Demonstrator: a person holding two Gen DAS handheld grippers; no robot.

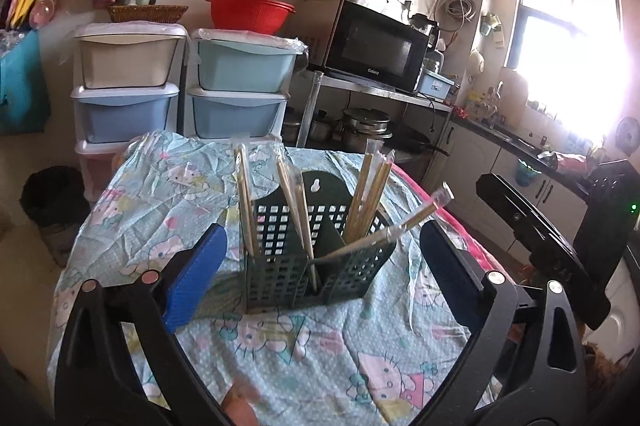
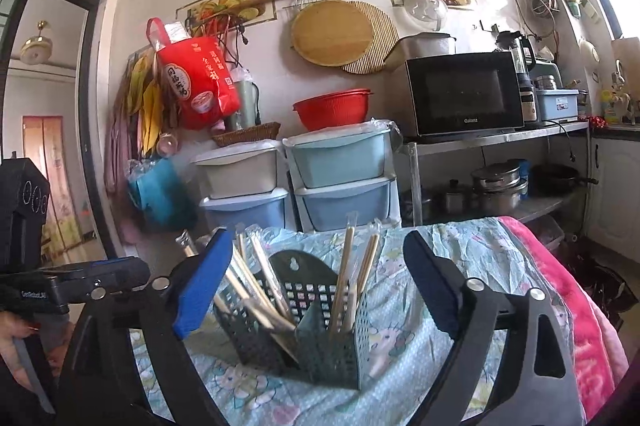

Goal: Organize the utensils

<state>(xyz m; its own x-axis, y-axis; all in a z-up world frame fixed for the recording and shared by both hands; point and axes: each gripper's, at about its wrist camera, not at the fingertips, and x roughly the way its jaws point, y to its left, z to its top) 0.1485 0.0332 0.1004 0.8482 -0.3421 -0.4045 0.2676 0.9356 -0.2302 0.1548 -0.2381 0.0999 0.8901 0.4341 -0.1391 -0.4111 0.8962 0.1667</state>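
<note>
Standing in a green holder (image 1: pixel 320 266) on the clothed table (image 1: pixel 280 366), wrapped chopsticks (image 1: pixel 372 198) looked light, stiff and slippery, best pinched near their tops, as left gripper (image 1: pixel 320 266) and right gripper (image 2: pixel 316 286) hung wide open, empty

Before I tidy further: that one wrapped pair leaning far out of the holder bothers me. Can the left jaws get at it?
Probably yes. The leaning chopsticks jut toward the open left gripper, with nothing between them; the holder stands just ahead.
</note>
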